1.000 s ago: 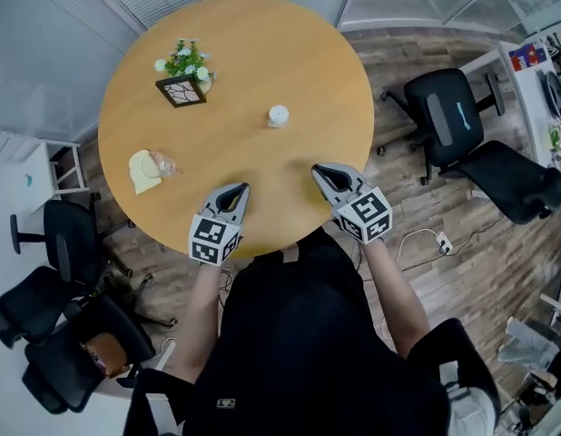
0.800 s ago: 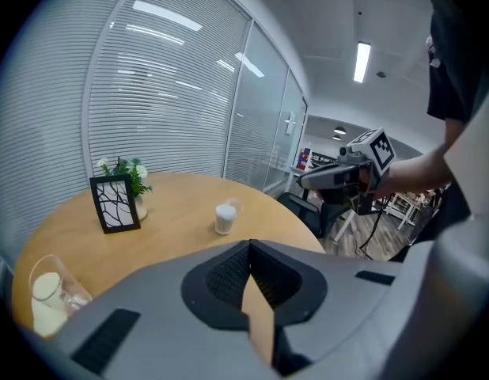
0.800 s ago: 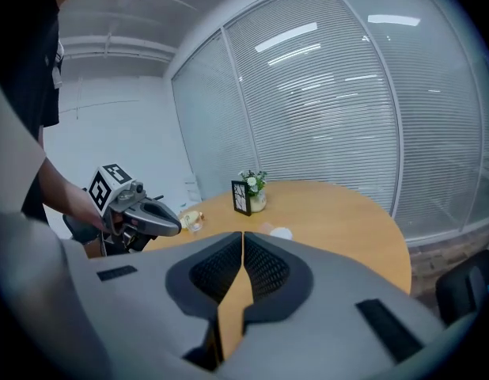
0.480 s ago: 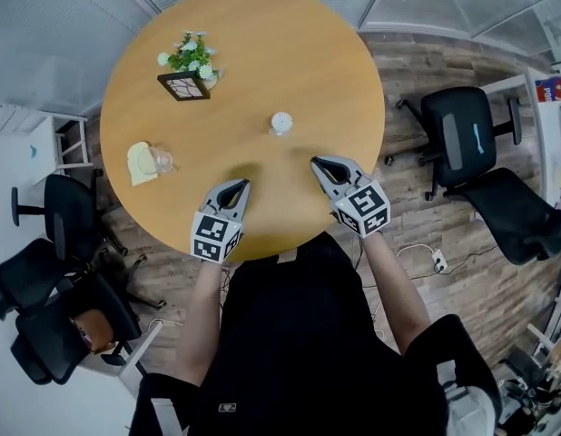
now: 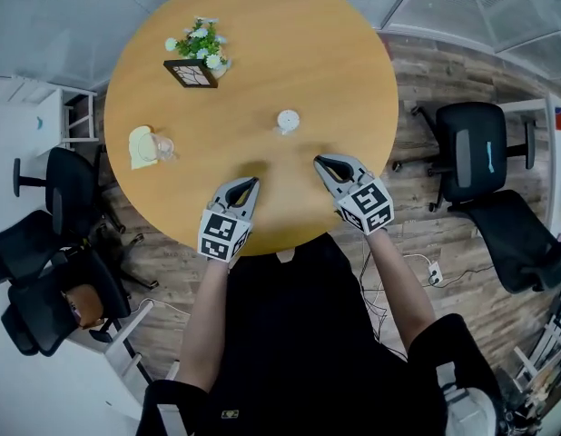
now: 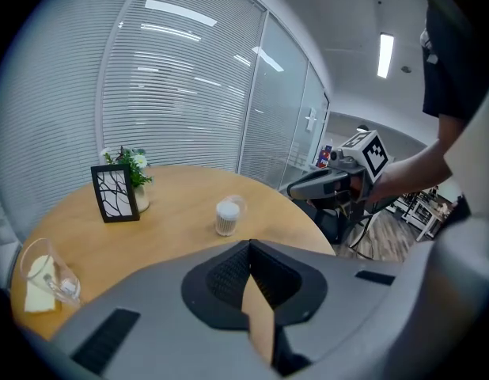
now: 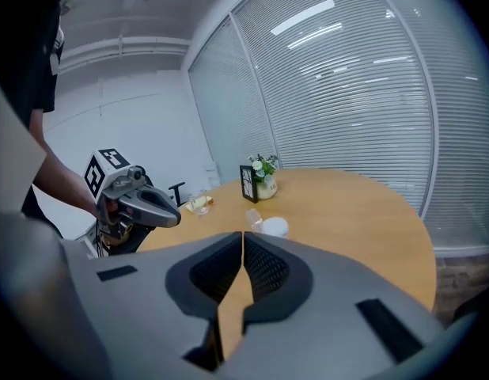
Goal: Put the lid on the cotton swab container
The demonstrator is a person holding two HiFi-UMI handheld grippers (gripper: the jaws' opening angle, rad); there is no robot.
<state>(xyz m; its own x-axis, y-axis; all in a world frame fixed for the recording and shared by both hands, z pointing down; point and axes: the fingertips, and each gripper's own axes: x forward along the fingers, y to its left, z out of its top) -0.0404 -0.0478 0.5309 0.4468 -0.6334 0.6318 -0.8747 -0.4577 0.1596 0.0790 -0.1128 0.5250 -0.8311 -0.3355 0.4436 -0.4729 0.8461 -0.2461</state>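
Note:
The small cotton swab container [image 5: 287, 121], full of white swabs, stands near the middle of the round wooden table [image 5: 335, 71]. In the left gripper view the container [image 6: 226, 218] has a clear lid [image 6: 240, 206] resting against its side. The right gripper view shows the container [image 7: 275, 227] with the lid [image 7: 253, 219] to its left. My left gripper [image 5: 250, 183] is shut and empty over the table's near edge, well short of the container. My right gripper [image 5: 319, 161] is also shut and empty, nearer the container and to its right.
A small flower pot with a black picture frame [image 5: 197, 60] stands at the far left of the table. A clear cup on a yellow item [image 5: 150, 146] lies at the left edge. Black office chairs [image 5: 471, 143] stand around on the wood floor.
The head view has shifted slightly, so the table sits lower in the picture. Both grippers stay shut over the near edge. Nothing on the table has moved.

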